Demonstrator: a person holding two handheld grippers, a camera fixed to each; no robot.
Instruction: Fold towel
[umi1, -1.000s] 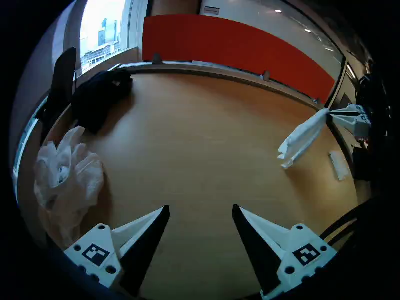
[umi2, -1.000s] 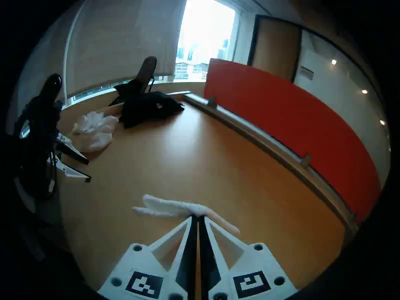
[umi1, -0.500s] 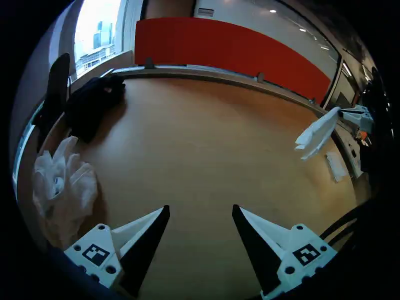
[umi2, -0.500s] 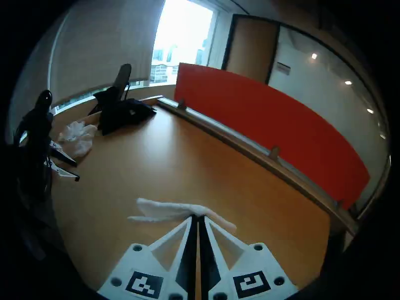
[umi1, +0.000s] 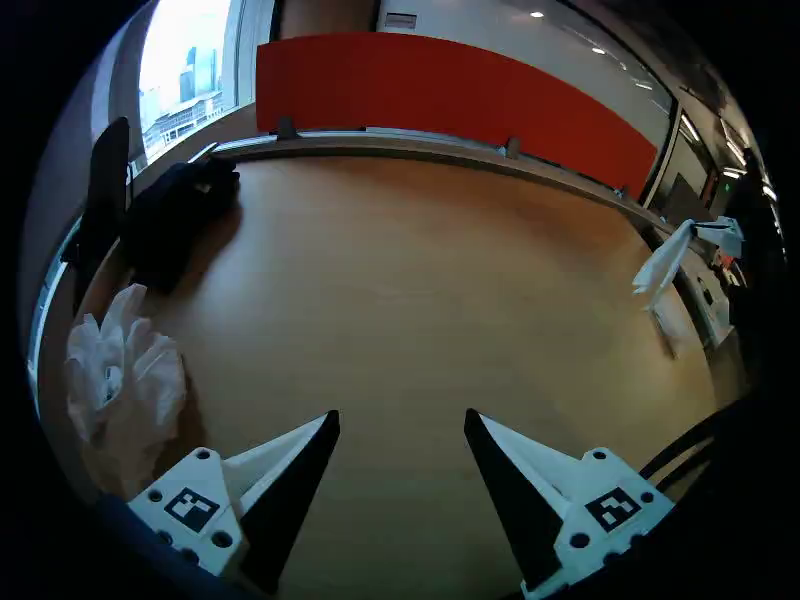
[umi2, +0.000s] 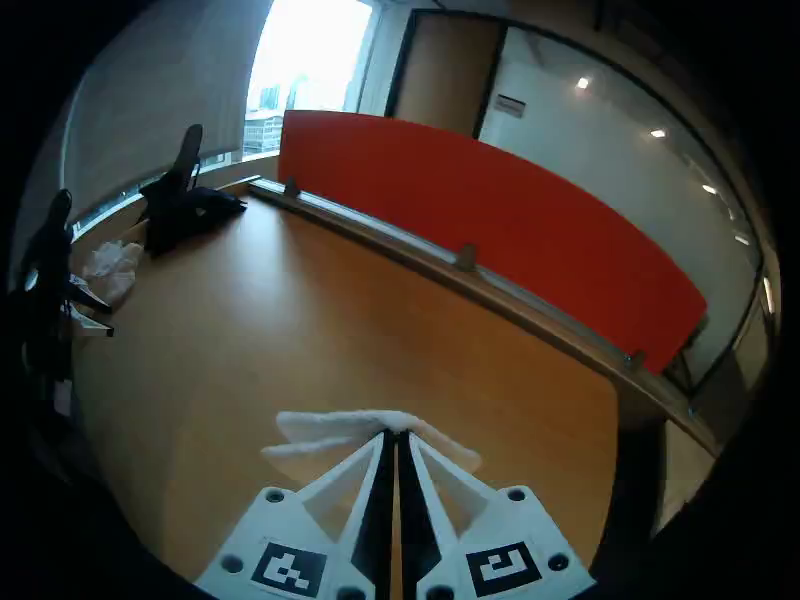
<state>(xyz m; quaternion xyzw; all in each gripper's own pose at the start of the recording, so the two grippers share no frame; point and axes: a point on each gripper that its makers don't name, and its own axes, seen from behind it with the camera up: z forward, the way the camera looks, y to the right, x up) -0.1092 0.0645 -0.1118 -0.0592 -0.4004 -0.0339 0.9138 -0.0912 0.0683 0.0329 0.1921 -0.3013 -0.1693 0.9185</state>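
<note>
A white towel (umi2: 350, 430) hangs in a bunch from my right gripper (umi2: 394, 440), whose fingers are shut on it above the wooden table (umi2: 300, 340). In the left gripper view the same towel (umi1: 662, 266) dangles at the far right, held by the right gripper (umi1: 722, 232). My left gripper (umi1: 400, 425) stands open low over the near part of the table (umi1: 400, 280), nothing between its fingers. It appears small at the left edge of the right gripper view as the left gripper (umi2: 90, 312).
A heap of white cloths (umi1: 125, 370) lies at the table's left edge, with a black bag (umi1: 175, 205) and a chair (umi1: 100, 190) behind it. A red partition (umi1: 450, 90) runs along the far edge. Paper (umi1: 675, 320) lies near the right edge.
My right gripper has carried the towel away to the right and farther from the left gripper, swinging its view toward the red partition. The left gripper has stayed open and nearly still.
</note>
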